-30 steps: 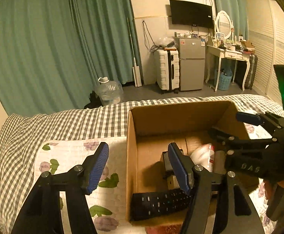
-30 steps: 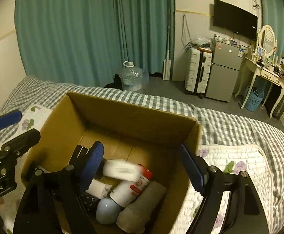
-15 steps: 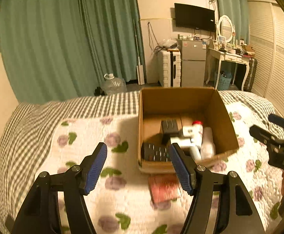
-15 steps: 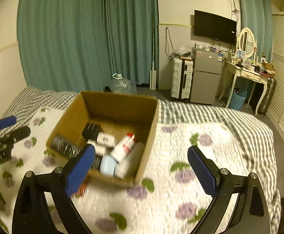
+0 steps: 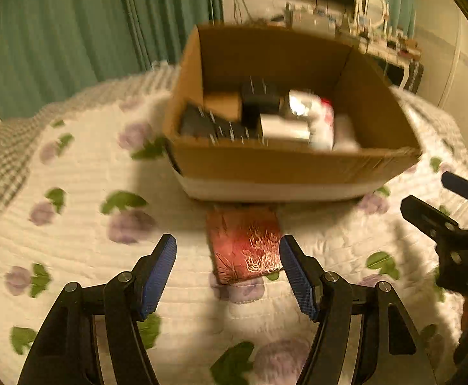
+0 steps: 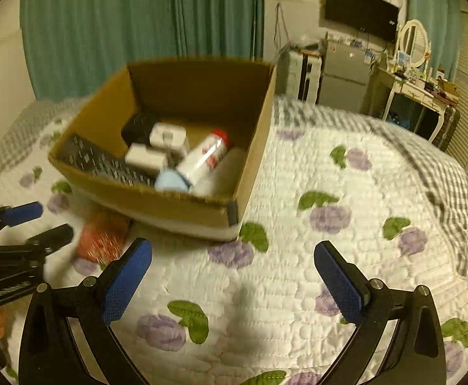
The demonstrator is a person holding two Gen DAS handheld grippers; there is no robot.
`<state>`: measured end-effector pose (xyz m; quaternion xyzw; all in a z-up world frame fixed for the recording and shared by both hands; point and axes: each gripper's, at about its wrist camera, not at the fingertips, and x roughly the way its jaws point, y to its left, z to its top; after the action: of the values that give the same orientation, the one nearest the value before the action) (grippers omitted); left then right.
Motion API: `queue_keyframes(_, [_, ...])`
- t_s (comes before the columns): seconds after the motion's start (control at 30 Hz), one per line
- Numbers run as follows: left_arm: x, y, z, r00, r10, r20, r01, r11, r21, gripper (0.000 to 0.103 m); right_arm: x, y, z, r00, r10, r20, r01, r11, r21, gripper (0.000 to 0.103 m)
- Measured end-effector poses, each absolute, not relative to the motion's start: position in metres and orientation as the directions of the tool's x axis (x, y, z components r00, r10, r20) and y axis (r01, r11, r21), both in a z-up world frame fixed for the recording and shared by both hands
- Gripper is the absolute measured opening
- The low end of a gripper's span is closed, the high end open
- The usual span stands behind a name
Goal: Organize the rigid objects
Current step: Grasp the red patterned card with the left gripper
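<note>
left gripper (image 5: 227,268) moved back out of cardboard box (image 5: 291,163), lowered over red packet (image 5: 245,245) | right gripper (image 6: 232,276) pulled back too

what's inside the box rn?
In the box: a black remote along the near-left wall, a black block, two white boxes, a red-capped white bottle, a blue round thing. The near wall and the pile hide anything underneath.

My bed (image 5: 73,224), under a floral quilt, carries the cardboard box (image 5: 285,163) at the far side and a red pouch (image 5: 245,245) just nearer me.
</note>
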<state>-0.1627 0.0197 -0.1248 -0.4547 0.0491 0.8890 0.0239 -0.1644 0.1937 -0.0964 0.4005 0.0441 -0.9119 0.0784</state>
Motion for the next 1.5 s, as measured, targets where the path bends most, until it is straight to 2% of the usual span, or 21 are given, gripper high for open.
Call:
queue_keyframes(0.3, [-0.187, 0.03, -0.161, -0.469, 0.041, -0.882, -0.095, -0.995, 0.004, 0.07, -0.175, 0.186, -0.112, -0.621, -0.114, -0.775, 0.2, -0.98, -0.016, 0.101])
queue_keyframes(0.43, [-0.192, 0.041, -0.172, -0.448, -0.003, -0.894, -0.093, -0.994, 0.05, 0.076, -0.175, 0.188, -0.112, -0.623, -0.109, -0.775, 0.187, -0.982, -0.012, 0.101])
queue_keyframes(0.57, [-0.192, 0.053, -0.179, -0.447, -0.068, -0.892, -0.092, -0.988, 0.121, 0.077, -0.176, 0.189, -0.114, -0.622, -0.099, -0.776, 0.176, -0.984, -0.015, 0.101])
queue_keyframes(0.83, [-0.166, 0.047, -0.163, -0.493, -0.006, -0.87, -0.093, -0.994, 0.06, 0.072, -0.175, 0.194, -0.111, -0.63, -0.103, -0.77, 0.169, -0.986, -0.006, 0.101])
queue_keyframes(1.4, [-0.085, 0.059, -0.117, -0.525, 0.067, -0.849, -0.16, -0.987, 0.021, 0.067, -0.155, 0.204, -0.082, -0.694, -0.116, -0.71, 0.131, -0.991, 0.035, 0.102])
queue_keyframes(1.43, [-0.093, 0.046, -0.116, -0.526, 0.068, -0.848, -0.161, -0.987, 0.02, 0.065, -0.154, 0.204, -0.082, -0.695, -0.116, -0.71, 0.129, -0.991, 0.036, 0.102])
queue_keyframes(1.47, [-0.088, 0.045, -0.111, -0.537, 0.054, -0.842, -0.153, -0.988, 0.035, 0.024, -0.153, 0.204, -0.081, -0.694, -0.117, -0.71, 0.13, -0.991, 0.037, 0.101])
queue_keyframes(1.5, [-0.086, 0.043, -0.107, -0.533, 0.056, -0.844, -0.154, -0.987, 0.032, 0.023, -0.152, 0.204, -0.08, -0.695, -0.118, -0.71, 0.13, -0.991, 0.037, 0.101])
